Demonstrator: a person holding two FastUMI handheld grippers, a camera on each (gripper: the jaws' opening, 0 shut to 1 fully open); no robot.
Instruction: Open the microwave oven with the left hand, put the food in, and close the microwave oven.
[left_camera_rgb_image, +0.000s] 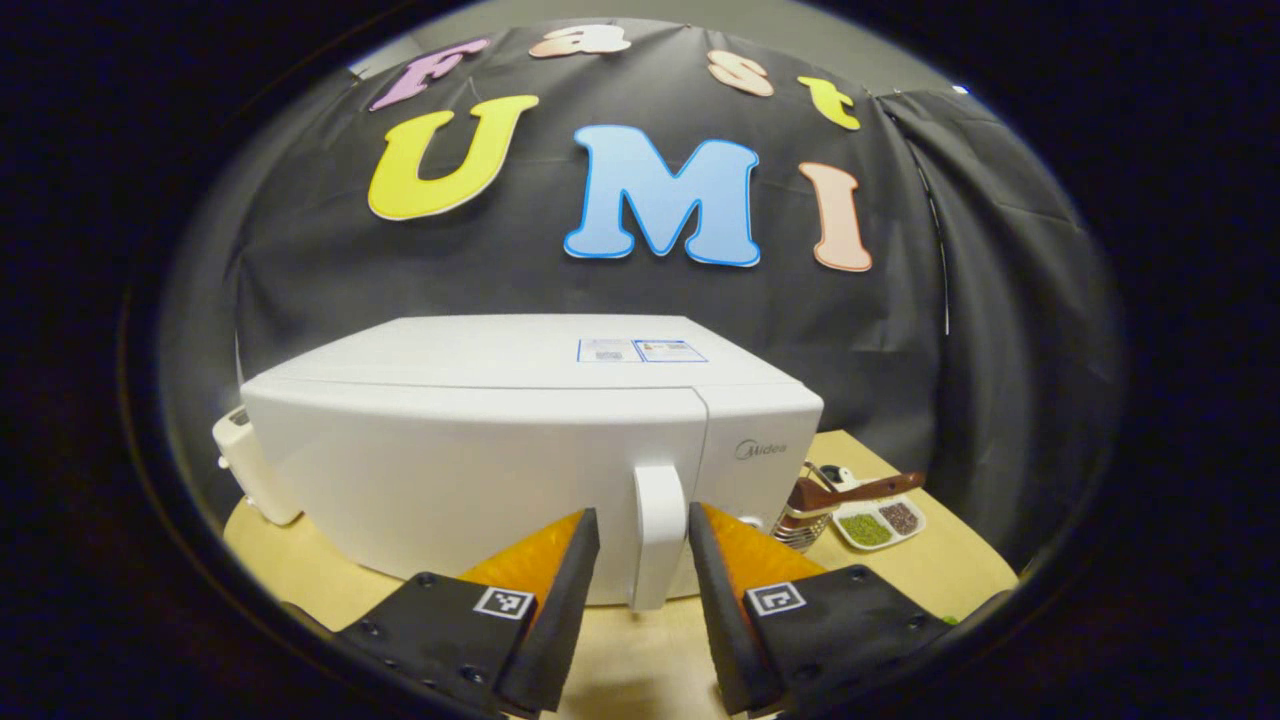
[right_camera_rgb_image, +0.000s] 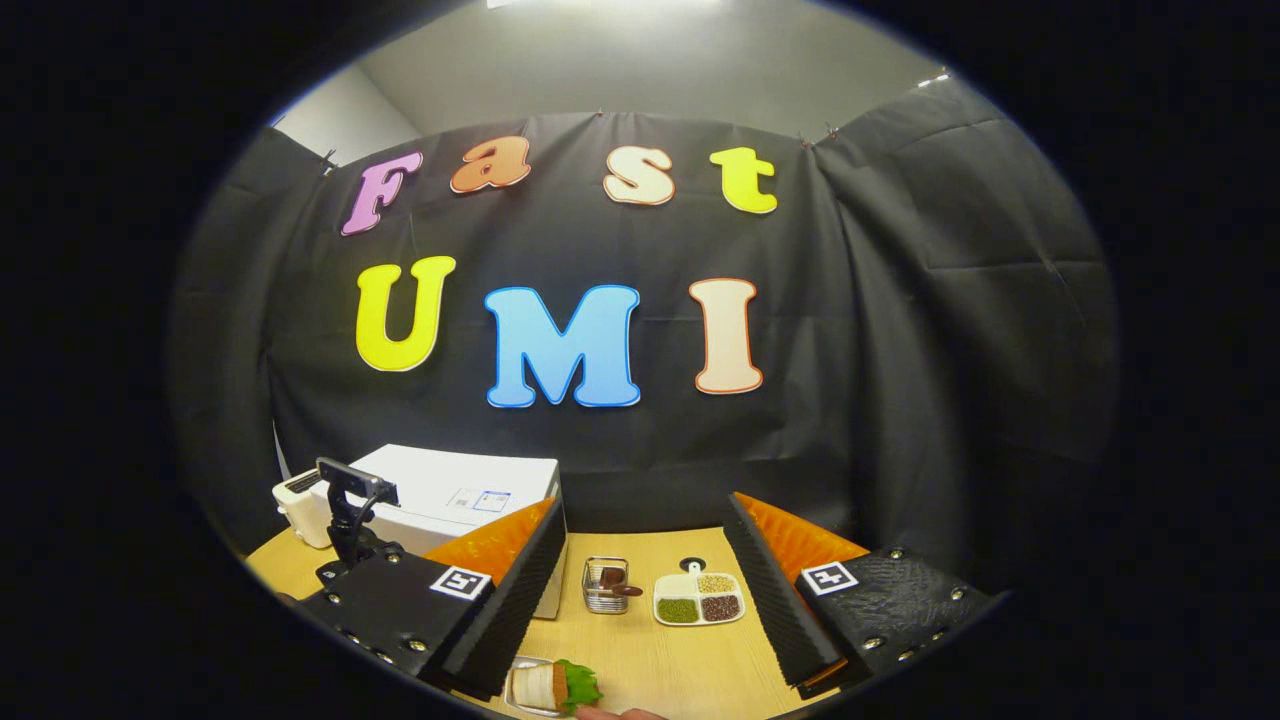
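The microwave (left_camera_rgb_image: 500, 450) stands shut on the worktop (left_camera_rgb_image: 640, 650). The left tool (left_camera_rgb_image: 643, 545) is spread open with a finger either side of its handle (left_camera_rgb_image: 658, 535) — not pressing. The right tool (right_camera_rgb_image: 645, 560) gapes open, holding nothing — the food (right_camera_rgb_image: 555, 688) lies right of the microwave.
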